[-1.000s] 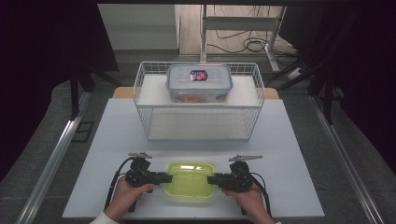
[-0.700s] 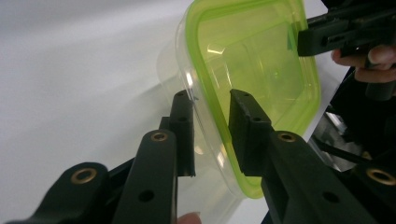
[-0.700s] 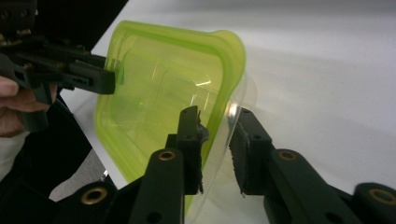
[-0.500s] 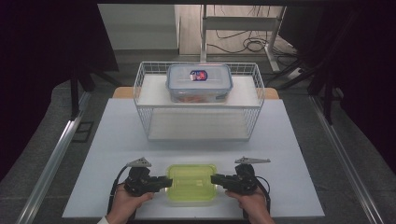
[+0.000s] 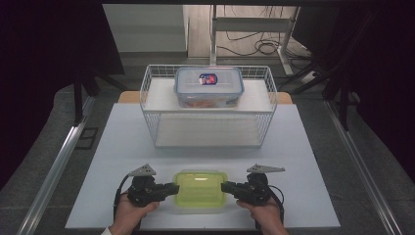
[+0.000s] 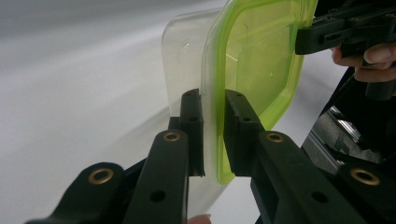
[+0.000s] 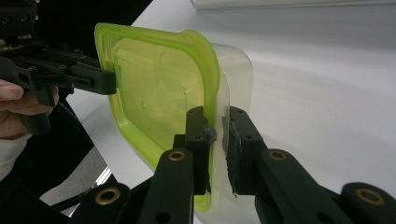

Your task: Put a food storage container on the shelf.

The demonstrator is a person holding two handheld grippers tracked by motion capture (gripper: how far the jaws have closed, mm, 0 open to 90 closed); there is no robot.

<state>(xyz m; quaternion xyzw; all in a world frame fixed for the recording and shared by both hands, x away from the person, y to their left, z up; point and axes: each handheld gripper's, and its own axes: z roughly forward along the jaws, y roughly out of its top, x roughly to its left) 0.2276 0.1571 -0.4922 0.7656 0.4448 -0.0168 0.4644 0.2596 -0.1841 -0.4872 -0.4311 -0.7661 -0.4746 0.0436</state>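
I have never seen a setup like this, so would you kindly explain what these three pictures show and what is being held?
There is no robot here. A person holds a hand tool with two black jaws in each hand. The high view looks down on a white table; the other two views come from cameras riding on the tools. Near the person, the left gripper and the right gripper each have their jaws around one edge of a clear container with a green lid. Farther back stands a white wire basket, with a blue-rimmed lidded box on its upper level.
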